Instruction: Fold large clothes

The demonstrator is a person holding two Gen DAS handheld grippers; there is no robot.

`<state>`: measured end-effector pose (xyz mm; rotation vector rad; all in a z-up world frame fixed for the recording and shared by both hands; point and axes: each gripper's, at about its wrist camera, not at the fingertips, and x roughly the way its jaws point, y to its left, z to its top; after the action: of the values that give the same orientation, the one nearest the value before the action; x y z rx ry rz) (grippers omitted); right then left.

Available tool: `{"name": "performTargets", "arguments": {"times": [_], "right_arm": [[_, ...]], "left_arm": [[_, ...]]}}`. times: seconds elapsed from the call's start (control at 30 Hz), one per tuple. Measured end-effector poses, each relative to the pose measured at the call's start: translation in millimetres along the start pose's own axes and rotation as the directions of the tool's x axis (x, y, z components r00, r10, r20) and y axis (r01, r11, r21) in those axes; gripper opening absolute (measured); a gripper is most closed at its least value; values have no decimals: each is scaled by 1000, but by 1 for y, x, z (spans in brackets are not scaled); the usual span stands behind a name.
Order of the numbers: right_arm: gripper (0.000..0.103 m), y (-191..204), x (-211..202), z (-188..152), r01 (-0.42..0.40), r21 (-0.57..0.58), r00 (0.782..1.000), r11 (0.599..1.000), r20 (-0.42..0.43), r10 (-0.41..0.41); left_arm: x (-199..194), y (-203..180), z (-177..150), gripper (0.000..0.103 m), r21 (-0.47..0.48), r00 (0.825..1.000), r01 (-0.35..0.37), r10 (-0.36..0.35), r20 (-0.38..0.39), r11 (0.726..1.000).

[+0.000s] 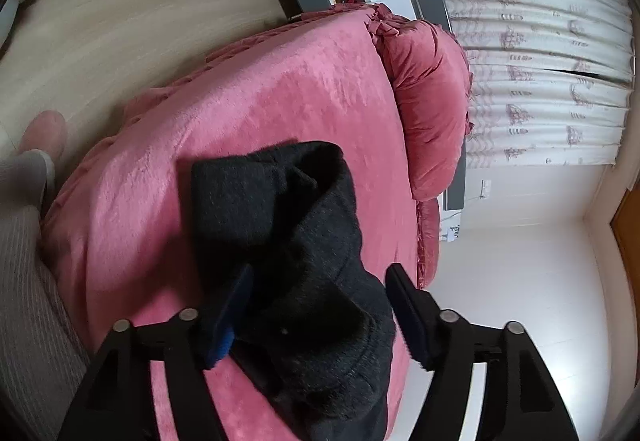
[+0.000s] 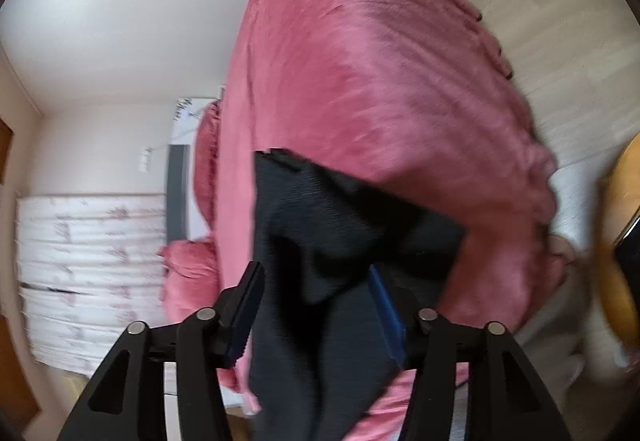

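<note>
Left tool stood with jaws apart around a bunched fold of the black garment; whether the pads actually pinched it could not be told. Right tool likewise straddled the garment with jaws spread, grip uncertain. Garment lay partly on the pink bed, partly raised toward both tools. Fabric appeared thick, soft and limp, likely moderately heavy; hold it at hems or corners, not mid-panel.
</note>
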<state>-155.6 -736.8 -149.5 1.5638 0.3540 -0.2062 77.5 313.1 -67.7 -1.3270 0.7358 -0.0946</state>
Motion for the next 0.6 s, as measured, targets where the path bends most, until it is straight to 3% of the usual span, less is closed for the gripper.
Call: {"name": "performTargets", "arguments": {"times": [0.1, 0.23, 0.27, 0.3, 0.33, 0.37, 0.43, 0.47, 0.53, 0.57, 0.6], "right_arm": [[67, 14, 9, 1, -31, 29, 999, 999, -23, 32], [68, 29, 38, 16, 142, 69, 989, 987, -56, -138], [63, 32, 44, 19, 180, 60, 982, 982, -65, -176], [41, 36, 51, 21, 238, 45, 970, 970, -69, -235], [23, 41, 57, 22, 291, 41, 955, 956, -72, -288], [9, 48, 63, 23, 318, 33, 945, 947, -92, -314], [8, 76, 71, 26, 352, -12, 930, 936, -109, -351], [8, 95, 72, 27, 333, -53, 936, 941, -105, -337], [8, 143, 74, 23, 245, -153, 958, 957, -112, -263], [8, 172, 70, 17, 181, -210, 972, 961, -108, -207], [8, 194, 65, 12, 122, -255, 983, 959, -104, -153]], "left_arm": [[-1, -11, -6, 87, 47, 999, -30, 31, -27, 998], [14, -24, -11, 90, 115, 986, -149, 156, -61, 982], [19, -28, -12, 85, 148, 974, -201, 213, -73, 968], [23, -30, -13, 76, 167, 963, -247, 261, -71, 955], [27, -33, -10, 58, 179, 945, -302, 319, -75, 936], [28, -34, -7, 49, 171, 942, -305, 323, -87, 937], [24, -44, 4, 46, 123, 952, -280, 292, -91, 952], [22, -50, 8, 44, 118, 955, -272, 283, -87, 955], [16, -70, 17, 39, 139, 972, -213, 224, -73, 967], [11, -82, 21, 16, 153, 980, -179, 189, -58, 972], [3, -92, 26, 17, 150, 990, -127, 134, -36, 980]]}}
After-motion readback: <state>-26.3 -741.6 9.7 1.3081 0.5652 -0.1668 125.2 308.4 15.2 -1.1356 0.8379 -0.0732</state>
